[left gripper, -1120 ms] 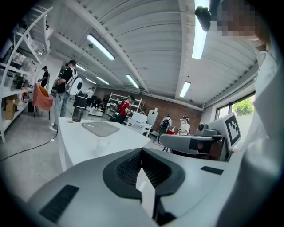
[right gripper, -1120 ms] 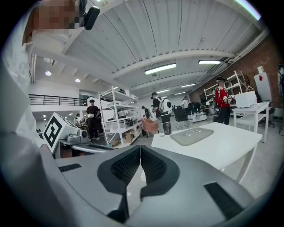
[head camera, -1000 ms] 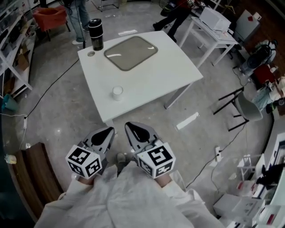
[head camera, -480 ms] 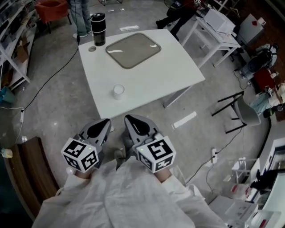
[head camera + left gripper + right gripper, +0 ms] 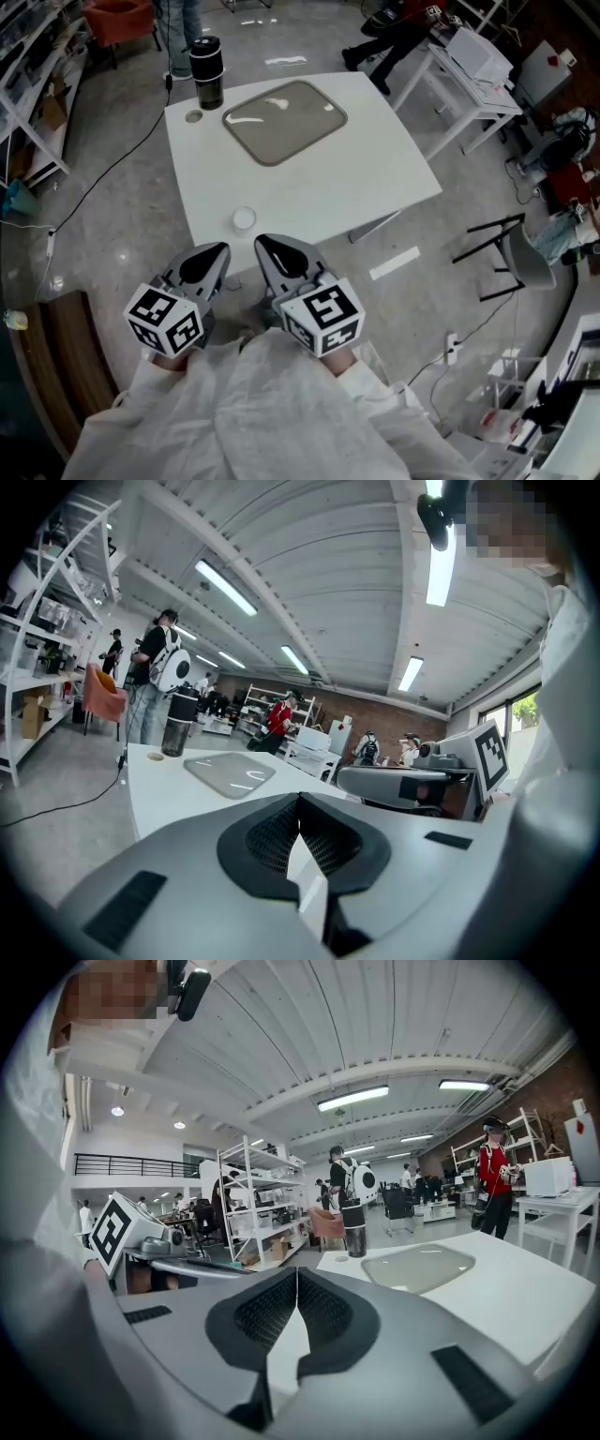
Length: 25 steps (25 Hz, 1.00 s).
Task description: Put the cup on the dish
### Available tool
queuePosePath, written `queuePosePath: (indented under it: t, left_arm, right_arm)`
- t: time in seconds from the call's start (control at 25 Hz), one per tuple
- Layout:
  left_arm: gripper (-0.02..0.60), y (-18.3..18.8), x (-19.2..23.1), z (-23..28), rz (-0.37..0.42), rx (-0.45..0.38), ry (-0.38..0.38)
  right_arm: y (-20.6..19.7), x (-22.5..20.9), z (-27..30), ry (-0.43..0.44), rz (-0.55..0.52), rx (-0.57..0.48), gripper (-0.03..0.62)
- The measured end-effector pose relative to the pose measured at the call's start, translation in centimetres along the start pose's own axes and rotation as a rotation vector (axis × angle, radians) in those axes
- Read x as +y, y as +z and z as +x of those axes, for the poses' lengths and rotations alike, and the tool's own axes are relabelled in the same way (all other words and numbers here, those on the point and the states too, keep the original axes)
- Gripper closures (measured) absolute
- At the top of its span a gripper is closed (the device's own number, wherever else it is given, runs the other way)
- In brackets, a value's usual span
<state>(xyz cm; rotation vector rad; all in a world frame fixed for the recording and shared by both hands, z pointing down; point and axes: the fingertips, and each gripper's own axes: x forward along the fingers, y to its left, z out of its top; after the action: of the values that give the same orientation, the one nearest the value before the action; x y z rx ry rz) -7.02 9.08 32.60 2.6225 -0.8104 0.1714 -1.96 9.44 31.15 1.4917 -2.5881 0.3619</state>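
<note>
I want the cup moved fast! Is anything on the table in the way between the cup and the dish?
Nothing visible does. Only bare table lies between the cup and the dish; the black bottle stands off at the far corner.

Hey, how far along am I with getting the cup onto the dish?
Done: nothing yet. The cup stands on the white table near its front edge, apart from the empty dish farther back. In hand: nothing; left gripper and right gripper are shut and empty, side by side short of the cup. Left: grasp the cup, carry it and set it on the dish.
</note>
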Motion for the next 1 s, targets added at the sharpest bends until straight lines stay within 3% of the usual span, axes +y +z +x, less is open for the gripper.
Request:
queuePosePath:
  t: [0.48,1.0]
  left_arm:
    - [0.573,5.0,5.3,9.2,0.011,-0.037,0.088]
    - [0.574,5.6,7.0,13.8,-0.036,-0.075,0.171]
  right_arm:
    - [3.4,-8.4,6.8,0.119,-0.036,0.004,0.58]
    - [1.9,-12.6,8.9,0.237,-0.034,0.083,0.58]
